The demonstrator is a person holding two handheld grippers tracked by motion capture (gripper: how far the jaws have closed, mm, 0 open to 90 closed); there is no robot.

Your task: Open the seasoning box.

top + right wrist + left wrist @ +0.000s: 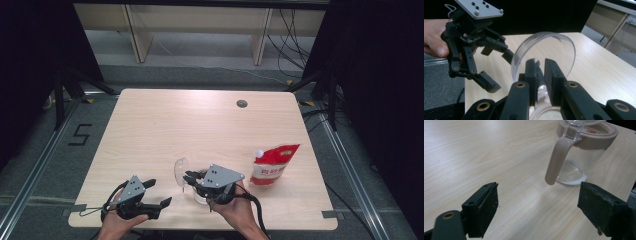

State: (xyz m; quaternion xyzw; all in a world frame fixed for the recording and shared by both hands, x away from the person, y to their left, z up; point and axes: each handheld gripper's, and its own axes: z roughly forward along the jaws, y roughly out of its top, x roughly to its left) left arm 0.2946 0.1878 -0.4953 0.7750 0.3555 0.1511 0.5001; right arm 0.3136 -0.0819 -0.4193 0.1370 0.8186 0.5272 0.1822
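Your right gripper point(540, 75) is clamped on the tab of the clear round lid point(544, 53), which stands tipped up over the glass jar point(584, 152) near the table's point(200, 125) front edge. The jar, with its beige collar and strap, holds just a thin white layer at the bottom. Your left gripper point(159, 192) sits toward the front-left corner with its jaws wide apart, and a red-and-white spouted pouch point(272, 165) stands near the right edge.

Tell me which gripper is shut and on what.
The right gripper: its jaws pinch the jar's clear lid, raised open. The left gripper is open, short of the jar.
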